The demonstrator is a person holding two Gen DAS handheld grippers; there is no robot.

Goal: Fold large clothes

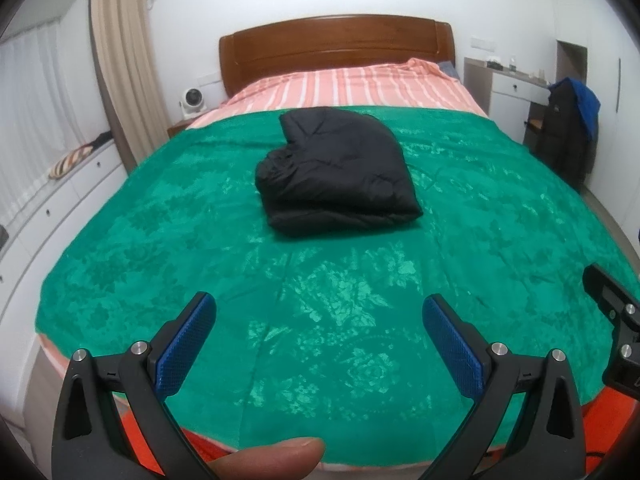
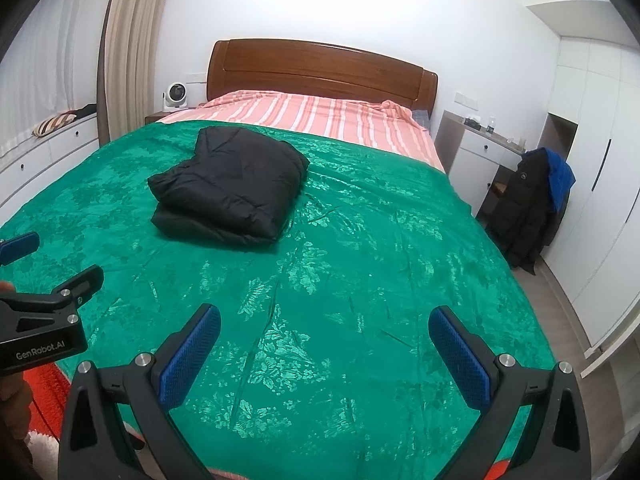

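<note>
With the black jacket (image 1: 336, 172) lying folded in a compact stack mid-bed on the green bedspread (image 1: 360, 300), you hold the left gripper (image 1: 320, 344) and right gripper (image 2: 324, 356) back, jaws spread and empty; folding appears complete, so only a final check remains.

This is a bedroom in a home. A double bed (image 1: 120, 248) with a wooden headboard (image 1: 336, 46) fills the room, covered by a green bedspread (image 2: 360, 280) over a pink striped sheet (image 2: 320, 114). Beige curtains (image 1: 124, 60) hang at the left, a white wardrobe (image 2: 604, 200) stands at the right, and coats (image 2: 528, 208) hang on a chair near the bed's far right corner.
</note>
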